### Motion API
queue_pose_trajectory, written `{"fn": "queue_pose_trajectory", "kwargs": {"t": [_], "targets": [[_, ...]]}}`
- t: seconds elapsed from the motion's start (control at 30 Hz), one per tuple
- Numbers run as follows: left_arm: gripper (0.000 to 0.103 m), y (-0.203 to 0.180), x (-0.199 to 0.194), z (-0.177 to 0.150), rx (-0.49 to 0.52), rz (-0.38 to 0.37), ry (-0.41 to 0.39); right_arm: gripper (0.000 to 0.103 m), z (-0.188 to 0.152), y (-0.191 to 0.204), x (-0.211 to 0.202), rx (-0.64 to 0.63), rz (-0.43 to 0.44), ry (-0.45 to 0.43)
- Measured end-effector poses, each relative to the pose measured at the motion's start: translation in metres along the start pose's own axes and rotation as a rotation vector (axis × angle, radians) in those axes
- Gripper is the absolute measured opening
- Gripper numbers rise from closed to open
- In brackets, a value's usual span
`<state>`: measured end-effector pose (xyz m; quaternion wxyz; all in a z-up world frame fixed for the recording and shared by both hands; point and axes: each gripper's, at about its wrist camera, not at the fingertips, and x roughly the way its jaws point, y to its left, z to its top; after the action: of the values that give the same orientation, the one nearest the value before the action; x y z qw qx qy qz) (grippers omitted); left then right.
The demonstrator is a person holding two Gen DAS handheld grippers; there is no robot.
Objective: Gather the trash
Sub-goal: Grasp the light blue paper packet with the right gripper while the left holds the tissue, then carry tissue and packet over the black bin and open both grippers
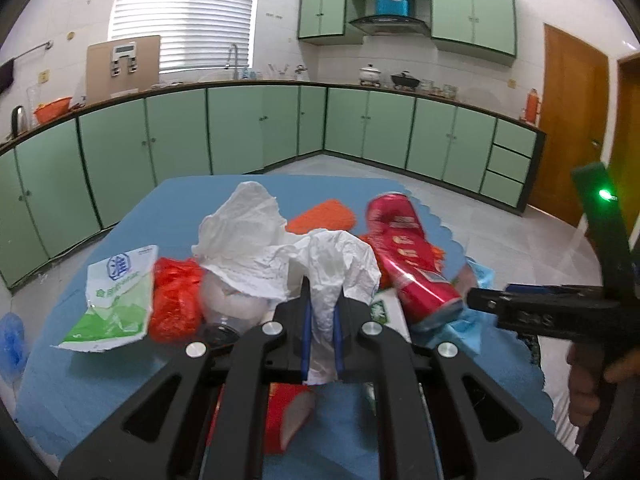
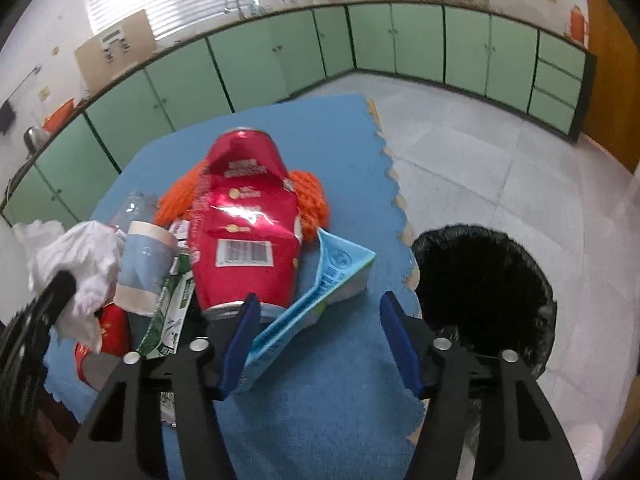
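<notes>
Right now your trash sits heaped on a blue foam mat [image 2: 320, 420] with a scalloped edge, laid over a pale tiled floor [image 2: 500, 168] and ringed by green kitchen cabinets [image 1: 256, 128]. Just off the mat's right edge, in the right wrist view, a bin lined with a black bag [image 2: 484, 280] stands with its mouth open.

Biggest in the pile is a dented red can [image 2: 248, 224] lying on its side, base toward your right gripper. Orange netting [image 2: 310, 196] shows on either side of it, and a flattened light-blue carton [image 2: 320, 292] lies against the can's right flank. To the can's left stand a pale blue paper cup [image 2: 146, 268] and a green-and-white carton [image 2: 172, 312]. From the left wrist view you also see a torn green-and-white packet [image 1: 120, 296], a red plastic bag [image 1: 176, 300] beside it, and a clear plastic cup [image 1: 236, 308] under crumpled white paper [image 1: 244, 236].

Your left gripper [image 1: 322, 320] is pressed together on a crumpled white tissue [image 1: 336, 264] — the wad bulges above its blue pads [image 1: 306, 332].

Your right gripper [image 2: 320, 344] is spread, pinching nothing — its left pad [image 2: 240, 348] overlaps the can's base and the blue carton's near end in the picture, its right pad over bare mat.
</notes>
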<state>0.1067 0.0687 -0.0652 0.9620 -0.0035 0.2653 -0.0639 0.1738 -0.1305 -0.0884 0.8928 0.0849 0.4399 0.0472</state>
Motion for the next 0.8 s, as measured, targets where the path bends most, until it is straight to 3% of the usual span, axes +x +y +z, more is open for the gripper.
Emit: {"fn": "queue_pose_trajectory", "kwargs": {"t": [0.1,0.4,0.57,0.8], "targets": [[0.007,-0.006,0.003,-0.004,0.007,-0.011,0.01,0.038,0.001,-0.003,0.007,0.002,-0.01,0.03],[0.007,-0.008,0.008,-0.007,0.006,-0.023,0.024,0.027,-0.001,-0.01,0.019,0.038,0.039,0.066],[0.007,-0.009,0.01,-0.003,0.007,-0.036,0.025,0.007,0.003,-0.005,0.01,0.037,0.079,0.037],[0.007,-0.022,0.003,0.005,0.022,-0.072,-0.003,0.006,0.009,-0.013,-0.016,0.022,0.032,-0.022]]}}
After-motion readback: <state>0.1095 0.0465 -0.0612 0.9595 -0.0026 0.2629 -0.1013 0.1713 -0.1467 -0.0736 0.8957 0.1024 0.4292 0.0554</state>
